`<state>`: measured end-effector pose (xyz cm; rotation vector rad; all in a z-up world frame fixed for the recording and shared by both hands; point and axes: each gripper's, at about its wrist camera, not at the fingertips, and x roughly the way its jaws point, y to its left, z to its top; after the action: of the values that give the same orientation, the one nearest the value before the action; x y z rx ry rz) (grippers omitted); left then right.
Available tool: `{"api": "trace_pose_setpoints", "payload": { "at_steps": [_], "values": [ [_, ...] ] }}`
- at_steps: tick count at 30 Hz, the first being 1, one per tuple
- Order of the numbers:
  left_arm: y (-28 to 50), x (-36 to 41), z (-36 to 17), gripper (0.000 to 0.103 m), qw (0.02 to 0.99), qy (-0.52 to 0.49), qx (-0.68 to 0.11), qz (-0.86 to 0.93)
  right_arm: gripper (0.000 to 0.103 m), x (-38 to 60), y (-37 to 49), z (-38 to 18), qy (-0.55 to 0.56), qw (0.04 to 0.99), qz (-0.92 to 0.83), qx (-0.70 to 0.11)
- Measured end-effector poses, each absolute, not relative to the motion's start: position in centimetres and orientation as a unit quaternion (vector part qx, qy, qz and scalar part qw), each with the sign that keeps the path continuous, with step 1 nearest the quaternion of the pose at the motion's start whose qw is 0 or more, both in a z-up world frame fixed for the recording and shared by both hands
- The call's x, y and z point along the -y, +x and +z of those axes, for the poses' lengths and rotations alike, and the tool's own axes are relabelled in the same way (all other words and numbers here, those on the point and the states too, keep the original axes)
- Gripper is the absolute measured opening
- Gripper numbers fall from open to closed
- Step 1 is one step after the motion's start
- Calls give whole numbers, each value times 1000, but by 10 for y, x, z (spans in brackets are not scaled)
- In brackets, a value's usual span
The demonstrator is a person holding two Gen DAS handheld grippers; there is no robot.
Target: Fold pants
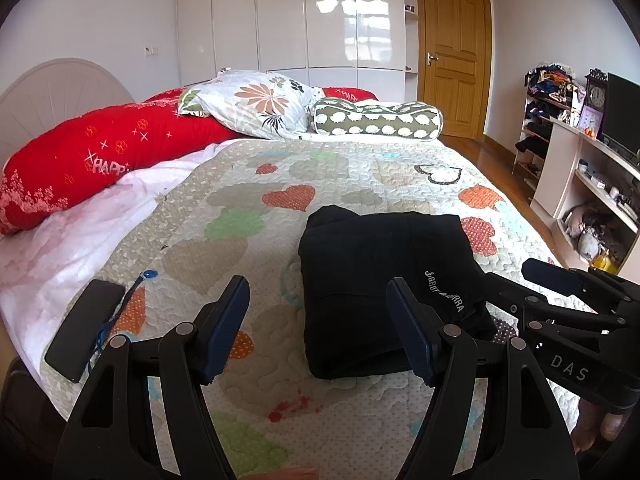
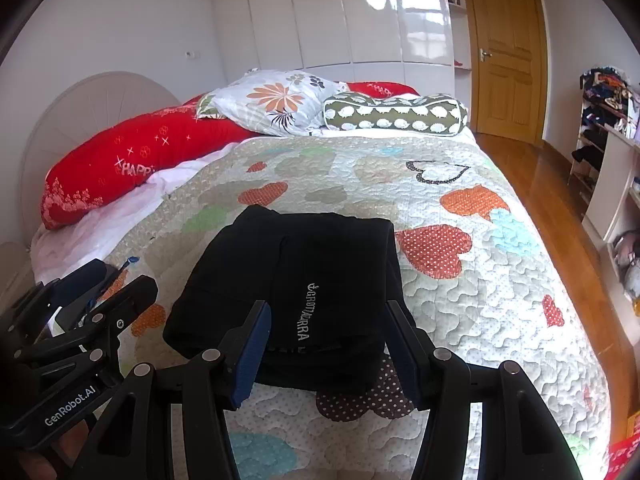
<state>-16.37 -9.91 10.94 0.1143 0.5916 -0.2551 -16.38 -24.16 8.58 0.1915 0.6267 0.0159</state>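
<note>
Folded pants (image 2: 304,280) before right tool (image 2: 328,348)

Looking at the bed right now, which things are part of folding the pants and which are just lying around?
Job:
- folded black fabric pants
- left claw, open
- right claw, open

Lying about:
- flat black phone
- red long pillow
- floral white pillow
- green spotted bolster

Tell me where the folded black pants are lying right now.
The folded black pants lie on the heart-patterned quilted bedspread near the bed's near edge; the left wrist view shows them right of centre, with the black phone far to their left.
</note>
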Motion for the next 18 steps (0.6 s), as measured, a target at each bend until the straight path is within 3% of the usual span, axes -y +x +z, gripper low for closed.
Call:
{"api": "trace_pose_setpoints", "payload": {
  "at_steps": [18],
  "values": [
    [-163,102,105,72,945,54,-294,-129,56,240,-160,81,86,945,2,-316]
  ]
}}
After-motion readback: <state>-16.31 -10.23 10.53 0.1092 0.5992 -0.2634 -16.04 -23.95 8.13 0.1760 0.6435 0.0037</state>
